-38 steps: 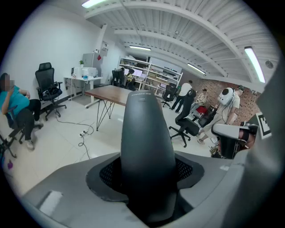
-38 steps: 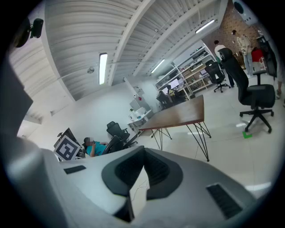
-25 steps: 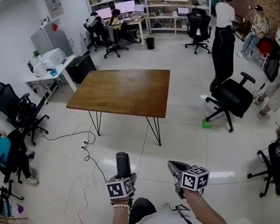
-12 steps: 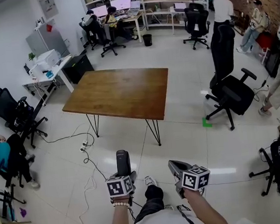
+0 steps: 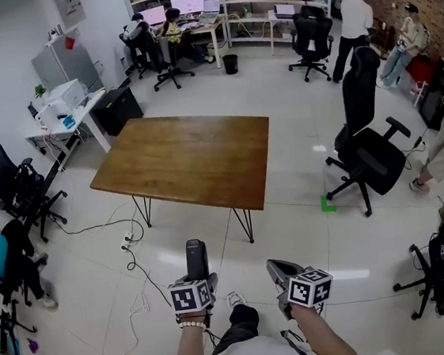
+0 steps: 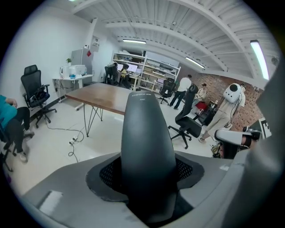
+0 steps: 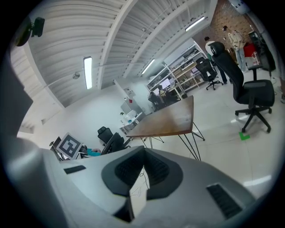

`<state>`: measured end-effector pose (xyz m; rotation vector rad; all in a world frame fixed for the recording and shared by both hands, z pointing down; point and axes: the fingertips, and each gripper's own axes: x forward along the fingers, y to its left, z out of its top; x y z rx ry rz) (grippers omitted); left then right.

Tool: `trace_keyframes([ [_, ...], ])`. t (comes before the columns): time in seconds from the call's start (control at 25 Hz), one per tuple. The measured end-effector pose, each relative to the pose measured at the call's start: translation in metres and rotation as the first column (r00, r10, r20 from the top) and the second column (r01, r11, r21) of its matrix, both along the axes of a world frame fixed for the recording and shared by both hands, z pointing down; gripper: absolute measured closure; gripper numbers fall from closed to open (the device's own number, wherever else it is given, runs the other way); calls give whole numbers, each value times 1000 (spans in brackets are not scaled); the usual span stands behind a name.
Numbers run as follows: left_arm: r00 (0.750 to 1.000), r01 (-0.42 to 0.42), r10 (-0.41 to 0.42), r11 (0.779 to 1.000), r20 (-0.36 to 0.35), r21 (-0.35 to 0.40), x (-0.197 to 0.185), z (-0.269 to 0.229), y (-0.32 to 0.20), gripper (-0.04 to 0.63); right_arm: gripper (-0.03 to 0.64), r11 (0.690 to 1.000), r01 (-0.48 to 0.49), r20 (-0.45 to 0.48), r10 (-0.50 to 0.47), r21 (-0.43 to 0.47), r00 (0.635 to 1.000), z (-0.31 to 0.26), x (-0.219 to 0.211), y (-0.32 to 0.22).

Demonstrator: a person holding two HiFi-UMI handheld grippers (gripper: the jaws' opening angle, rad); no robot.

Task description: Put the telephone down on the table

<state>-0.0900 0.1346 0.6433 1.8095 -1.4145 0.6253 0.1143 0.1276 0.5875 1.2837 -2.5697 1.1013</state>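
Left gripper view: telephone [image 6: 148,133] upright, clamped in left gripper [image 6: 147,176].

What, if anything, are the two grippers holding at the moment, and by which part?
The left gripper holds the telephone by its lower end, between the jaws; the right gripper holds nothing.

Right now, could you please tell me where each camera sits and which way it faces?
Head view: on the person's head, looking down at the table; both forearms, left gripper, right gripper show.
Left gripper view: on that gripper, facing the table past the telephone in its jaws.
Right gripper view: on that gripper, facing the table over shut, empty jaws.
Shared: all show the table.
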Motion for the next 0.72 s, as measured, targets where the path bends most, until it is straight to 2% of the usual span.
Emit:
trace_keyframes([
  [0.36,1000,-17,17,1000,-20,-11,-21,2,-77,302,611,999,-49,-26,48,-14,999,-3,-9,-76],
  [0.72,997,54,-54,999,-55,-2,-65,5,-126,302,611,1000,24,-59,-25,-19,998,-4,-56,-132],
])
